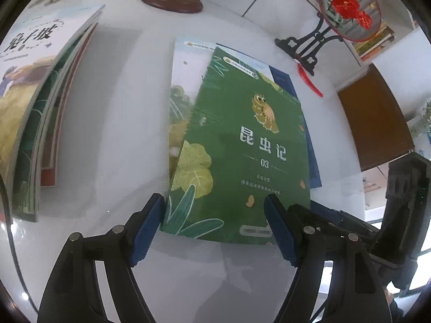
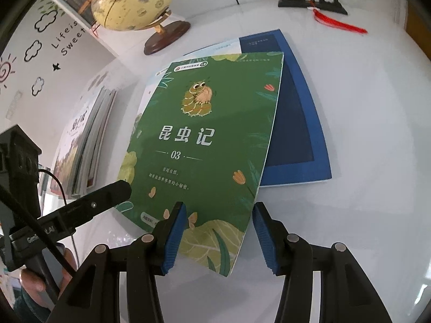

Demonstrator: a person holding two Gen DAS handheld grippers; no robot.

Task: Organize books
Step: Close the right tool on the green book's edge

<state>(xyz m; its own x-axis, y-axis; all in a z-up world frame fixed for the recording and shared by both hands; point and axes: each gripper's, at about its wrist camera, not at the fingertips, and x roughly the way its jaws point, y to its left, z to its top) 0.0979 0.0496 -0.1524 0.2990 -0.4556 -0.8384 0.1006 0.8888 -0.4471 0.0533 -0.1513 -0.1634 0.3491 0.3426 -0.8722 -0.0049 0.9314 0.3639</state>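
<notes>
The left claw [image 1: 215, 215] stands wide apart and empty over the near edge of the green book [image 1: 242, 145], its left pad at the book's near left corner and its right pad above the cover near the right corner; neither pad presses on anything. The right claw [image 2: 219, 226] is also released, its jaws partly spread, with the book's near right corner lying between and below them, not pinched.

The green book lies flat on the white table [image 2: 363, 134], skewed on top of a blue book [image 2: 301, 123] and a pale one [image 1: 180, 86] that peeks out on the left. A finished stack [image 1: 35, 113] sits well apart to the left, with a globe [image 2: 132, 0] and a fan stand [image 1: 304, 45] at the back of the table.

This looks like a thin softcover (light, and likely to droop if lifted by one corner). The glossy cover may slip, so a firm pinch is wanted. The spine side, or the near edge with both claws, seems the best place to take hold. Its overhang past the books beneath should let a pad get under it.
</notes>
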